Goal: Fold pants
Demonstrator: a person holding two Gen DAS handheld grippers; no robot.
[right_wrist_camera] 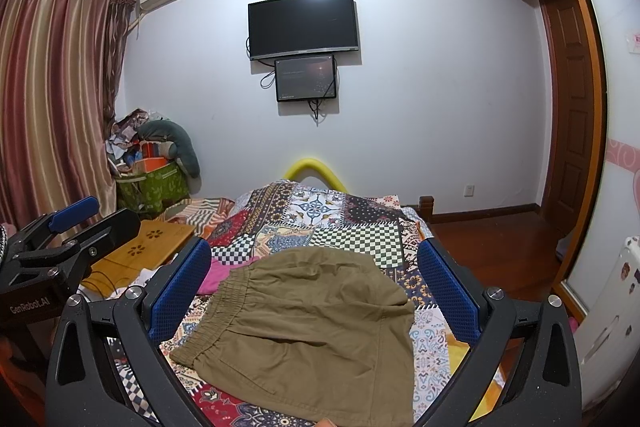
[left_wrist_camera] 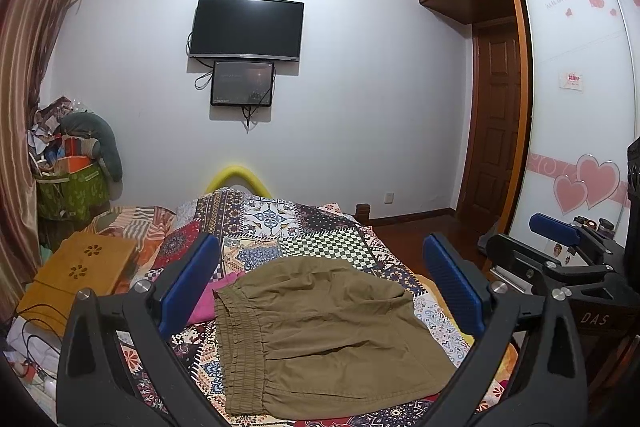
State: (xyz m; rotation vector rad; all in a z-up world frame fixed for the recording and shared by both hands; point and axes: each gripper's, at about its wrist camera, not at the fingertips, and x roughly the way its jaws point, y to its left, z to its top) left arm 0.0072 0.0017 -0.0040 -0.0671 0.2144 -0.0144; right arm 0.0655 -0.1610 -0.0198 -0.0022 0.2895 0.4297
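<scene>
The left claw (left_wrist_camera: 320,279) and the right claw (right_wrist_camera: 316,279) hover side by side, both spread wide and empty.

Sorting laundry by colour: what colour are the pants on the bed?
Olive-khaki brown pants, plain; clearest in the left wrist view.

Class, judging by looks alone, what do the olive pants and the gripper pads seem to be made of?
Olive pants: likely matte woven cotton; soft creases, gathered elastic waistband. Gripper pads: probably blue rubber or textured plastic; a dotted grid pattern shows on the surface.
</scene>
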